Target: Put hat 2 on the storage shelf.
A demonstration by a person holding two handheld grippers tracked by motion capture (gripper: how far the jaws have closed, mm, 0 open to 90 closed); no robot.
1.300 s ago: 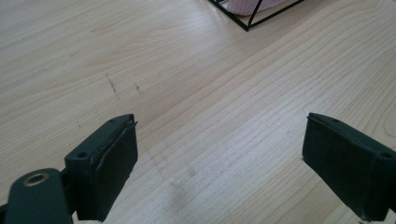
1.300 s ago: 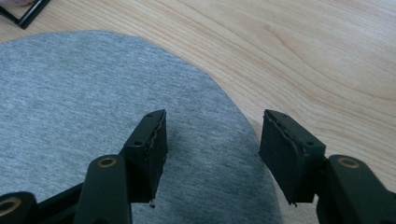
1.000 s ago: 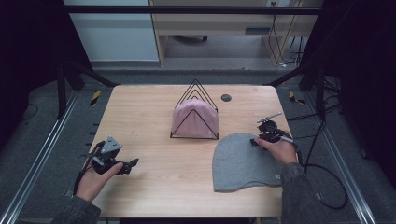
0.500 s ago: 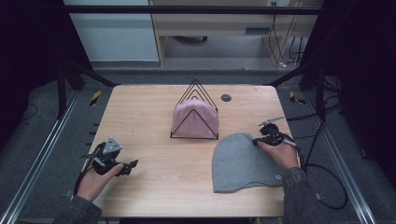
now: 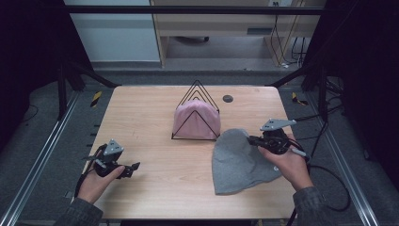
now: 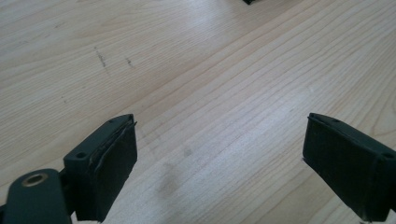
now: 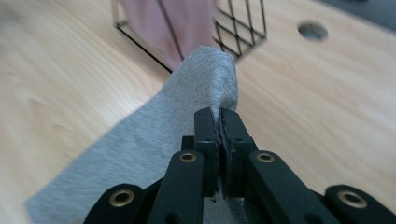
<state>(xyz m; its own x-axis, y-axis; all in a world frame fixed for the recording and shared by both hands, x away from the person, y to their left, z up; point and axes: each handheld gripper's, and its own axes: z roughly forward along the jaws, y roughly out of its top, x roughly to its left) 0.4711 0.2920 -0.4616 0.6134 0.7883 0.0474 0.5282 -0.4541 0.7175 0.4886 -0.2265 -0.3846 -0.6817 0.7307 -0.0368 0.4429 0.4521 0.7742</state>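
A grey knit hat (image 5: 240, 162) lies flat at the right of the wooden table (image 5: 146, 127). My right gripper (image 5: 251, 139) is shut on its upper edge, and that edge of the grey hat (image 7: 205, 88) rises in a fold from between the jaws of the right gripper (image 7: 218, 122). A pink hat (image 5: 195, 120) sits in a black wire rack (image 5: 196, 96) at mid-table; the pink hat (image 7: 173, 23) and the rack (image 7: 238, 28) lie just beyond the fold. My left gripper (image 5: 134, 167) rests open near the front left, and the left gripper (image 6: 219, 154) has bare wood between its jaws.
A round hole (image 5: 227, 98) pierces the table behind the rack, the same hole (image 7: 312, 30) off to the right of the jaws. Metal frame rails (image 5: 42, 155) run along both sides of the table. A cable (image 5: 329, 183) trails from the right gripper.
My right gripper has moved slightly towards the rack with the hat's edge, lifting it into a fold. The left gripper has barely moved.
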